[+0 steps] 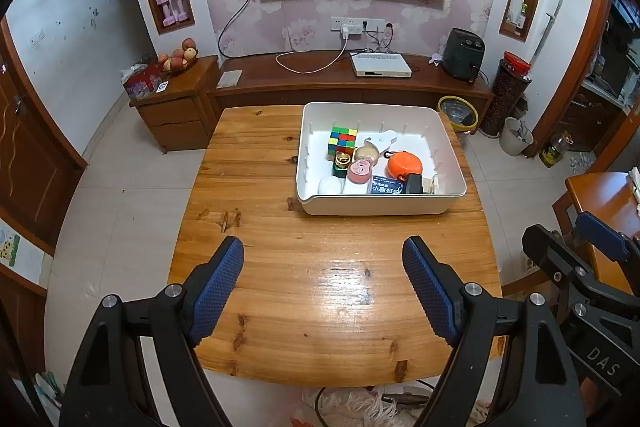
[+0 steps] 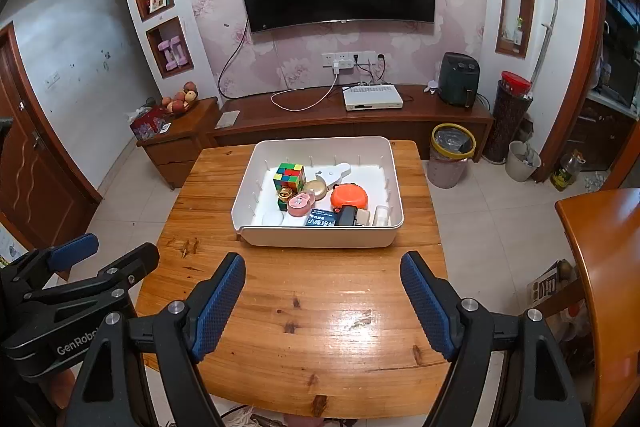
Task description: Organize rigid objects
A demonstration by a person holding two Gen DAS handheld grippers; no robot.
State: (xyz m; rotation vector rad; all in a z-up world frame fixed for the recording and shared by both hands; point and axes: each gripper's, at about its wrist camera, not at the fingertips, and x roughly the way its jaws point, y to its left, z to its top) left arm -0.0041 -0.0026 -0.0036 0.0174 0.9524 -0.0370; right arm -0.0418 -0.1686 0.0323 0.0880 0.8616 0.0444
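Observation:
A white bin (image 1: 380, 205) (image 2: 320, 239) sits at the far side of the wooden table (image 1: 304, 275) (image 2: 312, 307). In it lie a colour cube (image 1: 342, 142) (image 2: 289, 177), an orange round case (image 1: 404, 163) (image 2: 349, 195), a pink round item (image 1: 359, 172) (image 2: 301, 205), a blue card (image 1: 386, 185) (image 2: 321, 217), a black box (image 1: 414, 183) (image 2: 346, 215) and a white lump (image 1: 330, 185). My left gripper (image 1: 323, 251) is open and empty above the near table. My right gripper (image 2: 323, 267) is open and empty, level beside it.
A low TV cabinet (image 2: 352, 119) with a white set-top box (image 2: 372, 98) stands behind the table. A yellow-rimmed bin (image 2: 453, 153) stands at the far right. A wooden side table (image 2: 604, 267) is at the right. The right gripper shows in the left wrist view (image 1: 580, 259).

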